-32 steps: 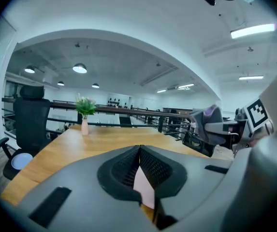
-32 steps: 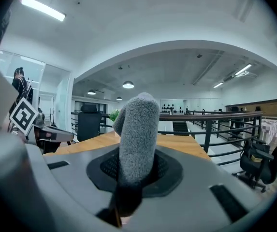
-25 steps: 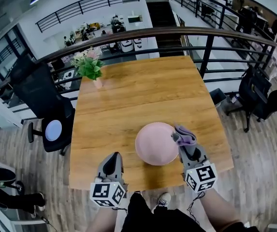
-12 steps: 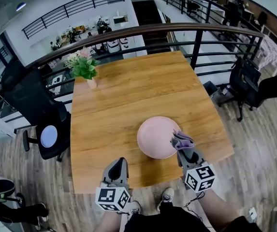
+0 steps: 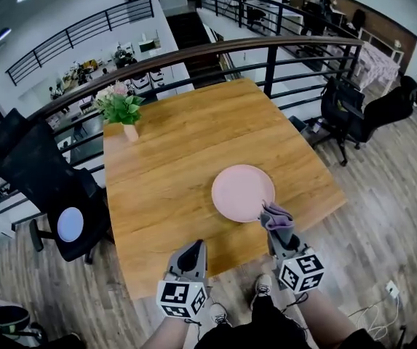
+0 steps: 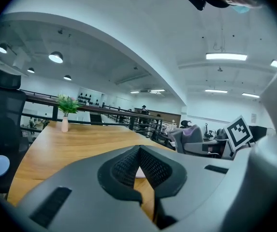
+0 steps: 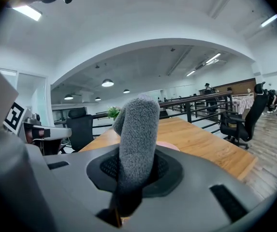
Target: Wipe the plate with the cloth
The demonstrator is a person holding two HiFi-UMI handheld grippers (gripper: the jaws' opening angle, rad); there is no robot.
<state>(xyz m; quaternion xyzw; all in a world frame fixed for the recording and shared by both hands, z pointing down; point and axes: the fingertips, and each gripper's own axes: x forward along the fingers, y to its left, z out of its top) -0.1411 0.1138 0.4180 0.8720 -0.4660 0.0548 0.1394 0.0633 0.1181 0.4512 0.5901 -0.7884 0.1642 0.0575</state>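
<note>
A round pink plate [image 5: 242,193] lies on the wooden table [image 5: 172,173], near its front right. My right gripper [image 5: 279,227] is shut on a grey-purple cloth [image 5: 276,216], which hangs just off the plate's near right rim. In the right gripper view the cloth [image 7: 138,129] stands up between the pads, with the plate [image 7: 171,146] a pink sliver behind it. My left gripper [image 5: 194,249] is shut and holds nothing. It hovers over the table's near edge, left of the plate. Its jaws [image 6: 139,152] meet with no gap in the left gripper view.
A small vase of green plants [image 5: 123,109] stands at the table's far left corner. A black office chair [image 5: 52,187] sits left of the table. A dark railing [image 5: 266,49] runs behind it. More chairs [image 5: 339,107] stand to the right, on the wood floor.
Both grippers have drawn back toward the table's near edge. The cloth has come off the plate's right rim and now sits just below it. The head view has pulled back too.
</note>
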